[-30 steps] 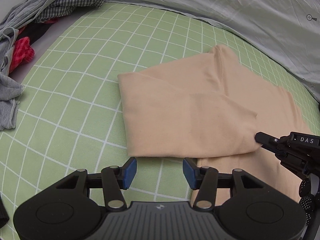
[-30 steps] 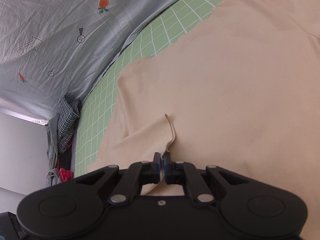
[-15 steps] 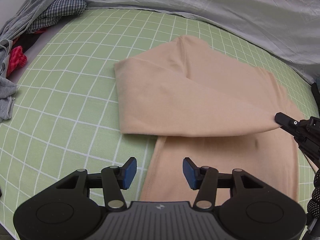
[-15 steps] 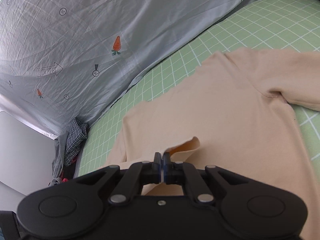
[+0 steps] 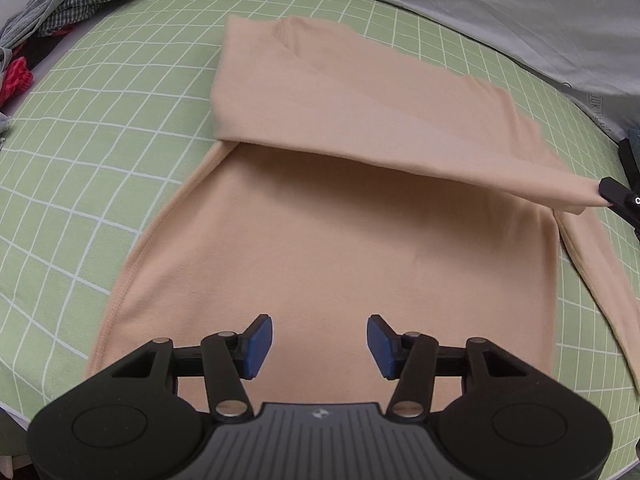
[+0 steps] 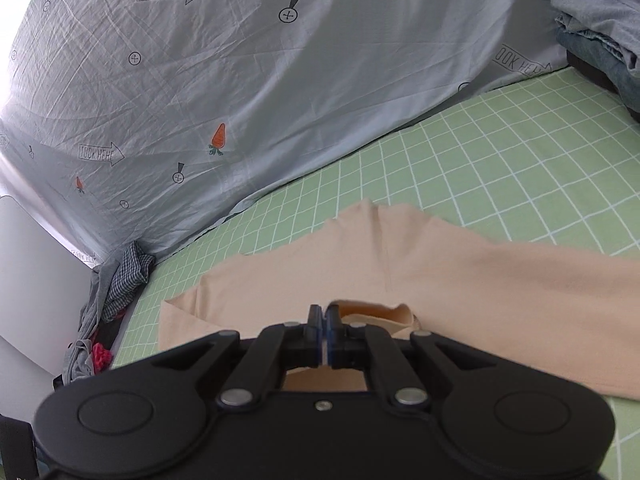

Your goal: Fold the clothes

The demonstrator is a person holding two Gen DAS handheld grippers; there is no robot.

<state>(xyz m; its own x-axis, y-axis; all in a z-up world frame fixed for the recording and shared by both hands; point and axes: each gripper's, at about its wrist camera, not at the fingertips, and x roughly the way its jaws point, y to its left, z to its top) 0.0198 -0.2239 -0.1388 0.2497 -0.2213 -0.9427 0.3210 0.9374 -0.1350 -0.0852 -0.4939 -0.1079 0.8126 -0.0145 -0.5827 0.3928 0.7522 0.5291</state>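
Observation:
A peach long-sleeved shirt (image 5: 340,248) lies on the green checked bedsheet (image 5: 100,152). Its upper part is folded over as a flap (image 5: 360,116) and stretched out to the right. My right gripper (image 6: 322,320) is shut on the edge of that flap, lifting it; its tip (image 5: 614,194) shows at the right edge of the left wrist view. My left gripper (image 5: 320,340) hovers open above the lower part of the shirt, with nothing between its blue pads. A sleeve (image 5: 600,280) trails down the right side.
A pile of grey, checked and red clothes (image 5: 60,4) lies at the far left of the bed. A grey printed sheet (image 6: 240,80) rises behind the bed. Folded grey and denim clothes (image 6: 600,28) sit at the far right.
My right gripper has pulled the pinched flap to the right and upward, unfolding it across the shirt. My left gripper has shifted from the sheet's edge to above the shirt, still open.

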